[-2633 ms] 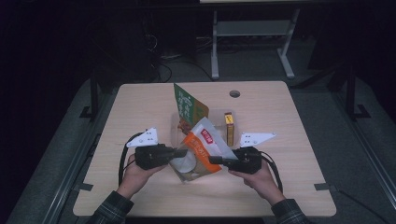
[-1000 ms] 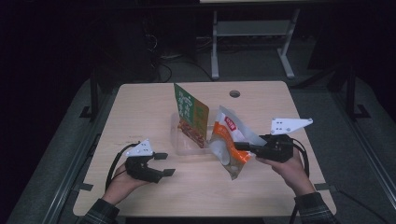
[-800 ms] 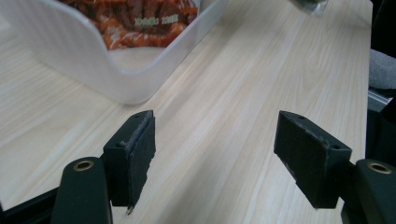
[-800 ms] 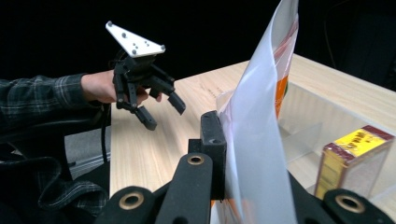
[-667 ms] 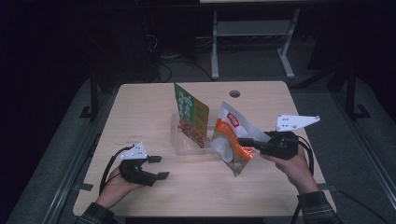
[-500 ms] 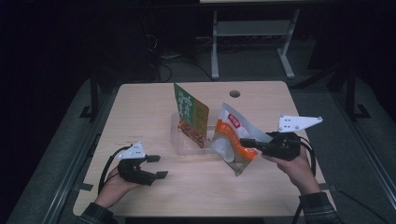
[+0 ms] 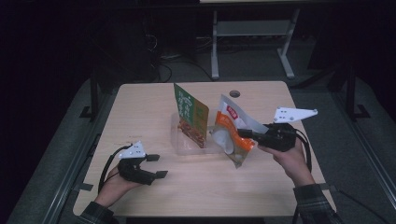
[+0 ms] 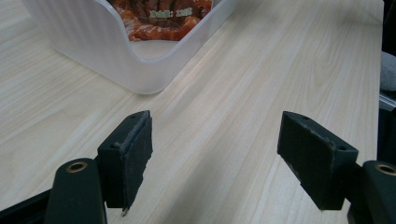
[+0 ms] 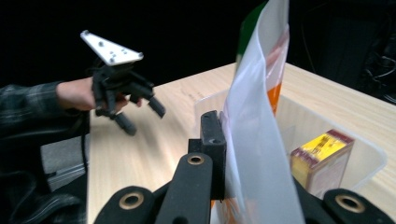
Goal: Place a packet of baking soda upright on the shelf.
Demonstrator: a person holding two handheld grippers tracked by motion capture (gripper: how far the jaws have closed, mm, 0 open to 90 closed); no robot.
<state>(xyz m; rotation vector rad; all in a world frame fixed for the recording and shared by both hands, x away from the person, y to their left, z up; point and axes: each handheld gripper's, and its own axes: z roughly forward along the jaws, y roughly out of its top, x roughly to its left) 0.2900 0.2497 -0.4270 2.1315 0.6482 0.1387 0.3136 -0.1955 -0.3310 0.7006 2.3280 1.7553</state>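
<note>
Looking down from the high view, the right tongs (image 7: 246,134) pinch the orange-and-white pouch (image 7: 231,135) by its edge and hold it off the desk (image 7: 140,107) just right of the clear bin (image 7: 183,145), likely to carry it out. A green pouch (image 7: 190,114) stands in the bin. Earlier both tongs met at the bin; now the left tongs (image 7: 155,165) sit well apart near the desk's front-left.

In the left gripper view, the left tongs (image 8: 215,163) are spread and empty over bare wood, having just been opening.

In the right gripper view, the right tongs (image 9: 224,158) clamp the pouch (image 9: 257,154) upright above the bin, where a yellow box (image 9: 320,158) lies.
</note>
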